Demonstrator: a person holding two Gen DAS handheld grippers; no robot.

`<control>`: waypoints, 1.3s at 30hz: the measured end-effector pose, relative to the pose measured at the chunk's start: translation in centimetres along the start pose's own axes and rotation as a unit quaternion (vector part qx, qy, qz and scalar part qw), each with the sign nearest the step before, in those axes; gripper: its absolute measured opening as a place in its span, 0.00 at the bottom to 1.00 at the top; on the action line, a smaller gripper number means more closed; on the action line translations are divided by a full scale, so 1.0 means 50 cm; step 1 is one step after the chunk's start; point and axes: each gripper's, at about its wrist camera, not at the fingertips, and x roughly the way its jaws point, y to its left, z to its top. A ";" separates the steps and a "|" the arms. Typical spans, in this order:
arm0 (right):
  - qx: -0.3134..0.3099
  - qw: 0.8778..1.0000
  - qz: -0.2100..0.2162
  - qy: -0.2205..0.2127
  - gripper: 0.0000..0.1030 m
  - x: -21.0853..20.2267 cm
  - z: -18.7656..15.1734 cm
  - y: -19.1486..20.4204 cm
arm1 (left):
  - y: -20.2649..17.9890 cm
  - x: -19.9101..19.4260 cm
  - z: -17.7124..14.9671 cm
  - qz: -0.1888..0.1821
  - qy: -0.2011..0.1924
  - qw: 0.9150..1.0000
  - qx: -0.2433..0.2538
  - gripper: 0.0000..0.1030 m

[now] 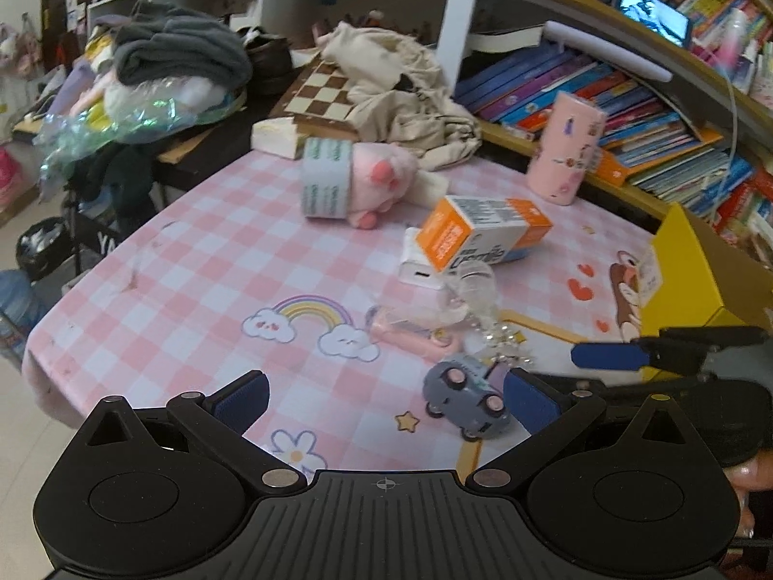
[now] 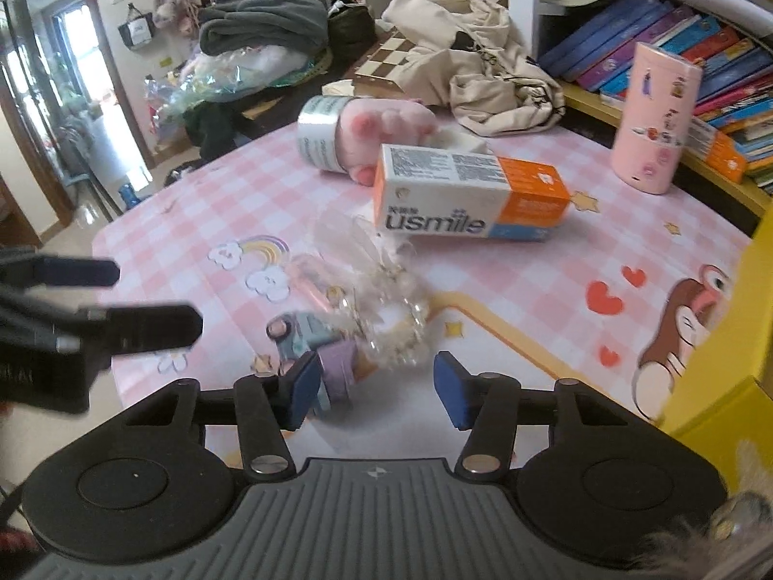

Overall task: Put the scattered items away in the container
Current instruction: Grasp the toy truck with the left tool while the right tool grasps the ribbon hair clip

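Toy car: a small grey-blue plastic toy car [image 1: 465,398] with pink wheel hubs, tilted, near the front edge of the tabletop.
Bead bag: a clear crinkled plastic bag of pale beads [image 2: 386,309] lies just behind the car, touching it.
Carton: an orange-and-white cardboard toothpaste box [image 2: 471,193] lies on its side toward the middle, propped on a white plastic block [image 1: 419,266].
Container: a yellow cardboard box [image 1: 695,280] stands at the right edge.
Left gripper [image 1: 384,398]: jaws wide apart, blue pads bare; the car sits just inside the right pad, contact unclear.
Right gripper [image 2: 377,386]: jaws partly closed, nothing pressed between them; the left pad is beside the car.
Surface: glossy pink-and-white checked tablecloth [image 1: 193,270] printed with a rainbow, stars and hearts.
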 end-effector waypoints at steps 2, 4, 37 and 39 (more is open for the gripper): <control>0.004 1.000 0.011 0.002 0.45 0.015 0.011 -0.003 | 0.000 0.006 -0.001 0.003 0.007 1.000 -0.002 1.00; 0.013 1.000 0.023 0.004 0.43 0.031 0.022 -0.007 | -0.001 0.013 -0.002 0.005 0.016 1.000 -0.003 1.00; 0.088 0.996 -0.010 0.023 0.25 0.046 0.007 -0.093 | -0.138 0.141 -0.004 -0.029 0.066 0.984 0.164 0.89; 0.085 0.996 -0.009 0.027 0.25 0.055 0.011 -0.092 | -0.138 0.147 -0.002 -0.028 0.069 0.983 0.165 0.84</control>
